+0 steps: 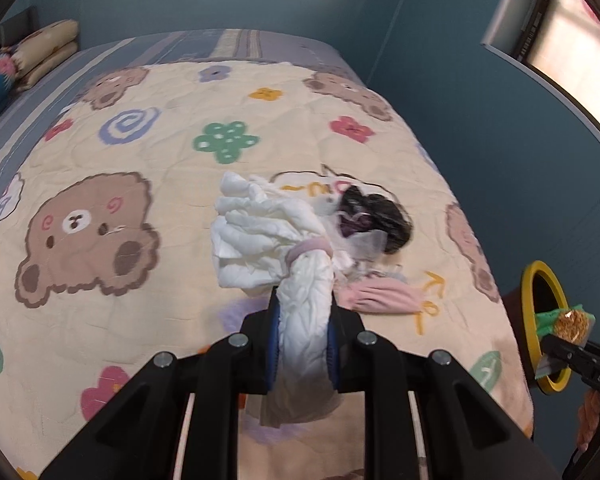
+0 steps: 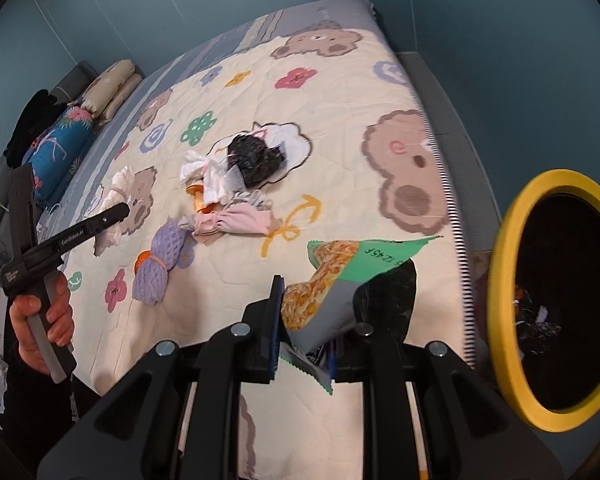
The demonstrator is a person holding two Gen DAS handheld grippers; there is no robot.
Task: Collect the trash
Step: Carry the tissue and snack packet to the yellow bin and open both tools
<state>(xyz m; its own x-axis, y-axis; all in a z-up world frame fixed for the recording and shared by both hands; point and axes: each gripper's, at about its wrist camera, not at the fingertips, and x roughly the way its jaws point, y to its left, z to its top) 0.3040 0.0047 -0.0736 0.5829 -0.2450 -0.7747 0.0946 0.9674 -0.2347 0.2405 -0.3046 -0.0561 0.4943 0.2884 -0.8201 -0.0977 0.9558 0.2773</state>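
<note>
I am viewing a bear-print quilt [image 1: 140, 152] covering a bed, blue walls [image 1: 440, 100] surrounding. My left gripper [image 1: 302, 328] is clamping white tissue [image 1: 304, 304]; my right gripper [image 2: 304, 320] is clamping a noodle wrapper [image 2: 332, 276] near the yellow-rimmed bin [image 2: 504, 280].

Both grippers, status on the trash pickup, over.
Left gripper shut on white crumpled paper. Right gripper shut on green snack wrapper, beside yellow-rimmed bin. More trash on the blanket. Bin mouth unobstructed.

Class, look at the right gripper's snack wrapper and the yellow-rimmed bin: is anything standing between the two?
Nothing visible does. The right gripper holds the snack wrapper above the blanket's edge, and the bin sits just to its right, mouth open toward it, with only clear air between.
</note>
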